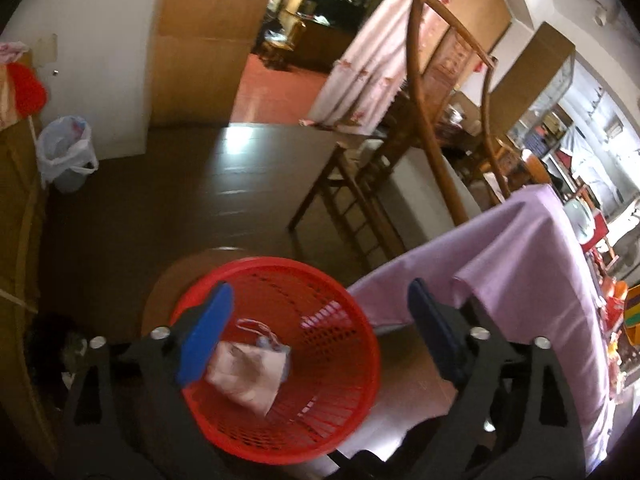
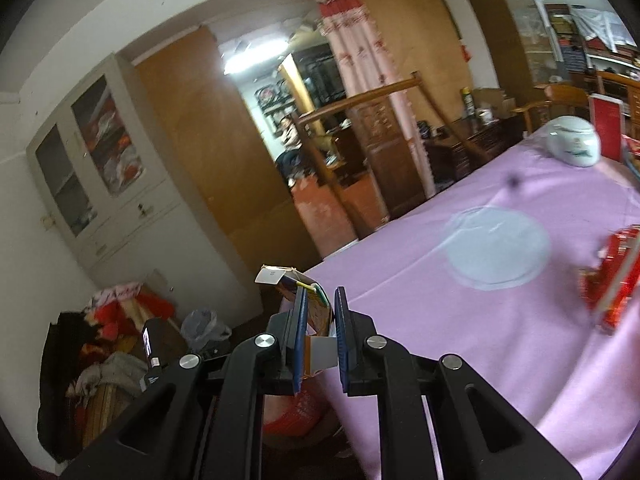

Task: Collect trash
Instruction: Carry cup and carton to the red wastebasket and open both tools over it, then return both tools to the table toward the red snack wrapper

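A red mesh basket (image 1: 320, 412) stands on a round wooden stool beside the purple-clothed table (image 1: 520, 280). A crumpled pale wrapper (image 1: 248, 376) lies inside it. My left gripper (image 1: 318, 308) is open and empty, hovering above the basket. My right gripper (image 2: 320, 300) is shut on a small cardboard carton (image 2: 316, 312) with a white tag, held at the table's edge above the red basket (image 2: 292, 416).
On the table (image 2: 480, 320) are a pale round mat (image 2: 496, 248), a white lidded jar (image 2: 574, 142) and red packets (image 2: 612, 276). A wooden chair (image 1: 360, 176) stands by the table. A bag-lined bin (image 1: 66, 152) sits by the wall. Clothes (image 2: 100, 344) pile near a cabinet.
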Motion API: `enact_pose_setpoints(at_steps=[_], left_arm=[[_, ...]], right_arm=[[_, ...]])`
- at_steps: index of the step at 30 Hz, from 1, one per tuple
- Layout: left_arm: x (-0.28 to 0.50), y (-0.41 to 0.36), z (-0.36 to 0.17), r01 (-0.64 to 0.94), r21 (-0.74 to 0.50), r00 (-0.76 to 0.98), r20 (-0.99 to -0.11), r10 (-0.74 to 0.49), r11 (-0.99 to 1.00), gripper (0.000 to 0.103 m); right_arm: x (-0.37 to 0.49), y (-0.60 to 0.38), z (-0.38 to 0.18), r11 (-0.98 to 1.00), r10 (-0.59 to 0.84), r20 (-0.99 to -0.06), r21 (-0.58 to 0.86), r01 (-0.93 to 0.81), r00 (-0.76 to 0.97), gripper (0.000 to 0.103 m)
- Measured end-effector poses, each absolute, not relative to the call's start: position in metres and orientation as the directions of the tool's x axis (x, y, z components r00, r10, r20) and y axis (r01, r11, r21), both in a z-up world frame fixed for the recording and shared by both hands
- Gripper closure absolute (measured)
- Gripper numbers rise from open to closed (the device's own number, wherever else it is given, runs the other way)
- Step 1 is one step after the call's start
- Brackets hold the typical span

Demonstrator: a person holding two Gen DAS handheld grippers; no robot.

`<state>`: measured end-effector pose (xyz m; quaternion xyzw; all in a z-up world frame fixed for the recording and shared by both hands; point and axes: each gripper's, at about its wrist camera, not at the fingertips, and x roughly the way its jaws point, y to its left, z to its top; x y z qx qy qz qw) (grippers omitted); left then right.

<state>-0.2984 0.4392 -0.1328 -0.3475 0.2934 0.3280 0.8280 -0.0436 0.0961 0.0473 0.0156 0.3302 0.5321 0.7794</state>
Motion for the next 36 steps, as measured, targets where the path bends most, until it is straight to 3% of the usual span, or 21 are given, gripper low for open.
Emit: enact_pose_setpoints(at_steps=[6, 16, 21, 36], left_arm=[[-0.316, 0.442, -0.132, -0.815, -0.297, 0.535, -0.716, 0.449, 0.497, 0.009], [-0.346, 0.467, -0.142, -0.858, -0.311, 0.495, -0.717, 0.491, 0.409, 0.007], [-0.346, 0.474, -0.146, -0.877, -0.272, 0.456, -0.728, 0.511, 0.395, 0.007], [-0.321, 0.448, -0.123, -0.86, -0.235, 0.467, -0.722, 0.511, 0.453, 0.007]], right_arm=[[-0.074, 0.16, 0.03, 0.348, 0.828, -0.553, 0.375, -0.859, 0.094, 0.089], [-0.131, 0.275, -0.019, 0.231, 0.745, -0.66, 0.398, -0.888, -0.103, 0.089], [-0.146, 0.312, -0.041, 0.209, 0.699, -0.695, 0.42, -0.883, -0.166, 0.074], [-0.096, 0.241, -0.02, 0.288, 0.753, -0.653, 0.432, -0.855, -0.077, 0.072]])
